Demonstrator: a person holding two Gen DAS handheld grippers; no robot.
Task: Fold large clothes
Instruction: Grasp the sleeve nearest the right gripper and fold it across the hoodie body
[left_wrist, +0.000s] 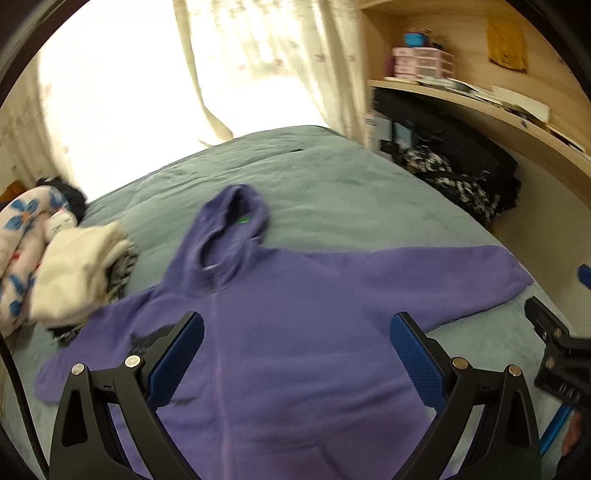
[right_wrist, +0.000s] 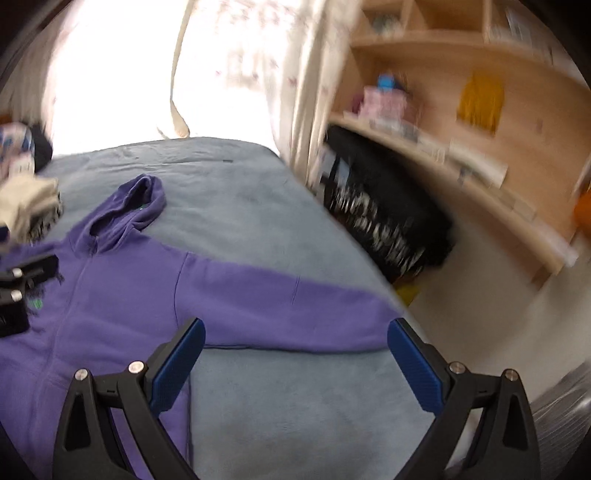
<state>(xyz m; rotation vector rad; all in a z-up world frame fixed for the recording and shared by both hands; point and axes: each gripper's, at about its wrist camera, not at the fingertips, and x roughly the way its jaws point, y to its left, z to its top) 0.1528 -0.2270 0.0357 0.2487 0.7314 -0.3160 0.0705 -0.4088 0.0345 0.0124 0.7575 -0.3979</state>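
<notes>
A purple hoodie (left_wrist: 295, 317) lies flat and face up on the grey-blue bed (left_wrist: 332, 184), hood pointing away, both sleeves spread out sideways. My left gripper (left_wrist: 295, 350) is open and empty, held above the hoodie's chest. My right gripper (right_wrist: 295, 354) is open and empty, held above the bed just below the hoodie's right sleeve (right_wrist: 288, 306). The hoodie also shows in the right wrist view (right_wrist: 110, 295). The right gripper shows at the right edge of the left wrist view (left_wrist: 554, 343), and the left gripper at the left edge of the right wrist view (right_wrist: 18, 291).
A stack of folded cream and patterned clothes (left_wrist: 85, 273) sits on the bed left of the hood, beside a floral blanket (left_wrist: 22, 240). A black bag with dark patterned clothes (left_wrist: 458, 173) stands right of the bed under a wooden shelf (left_wrist: 480, 107). Curtains (left_wrist: 258, 55) hang behind.
</notes>
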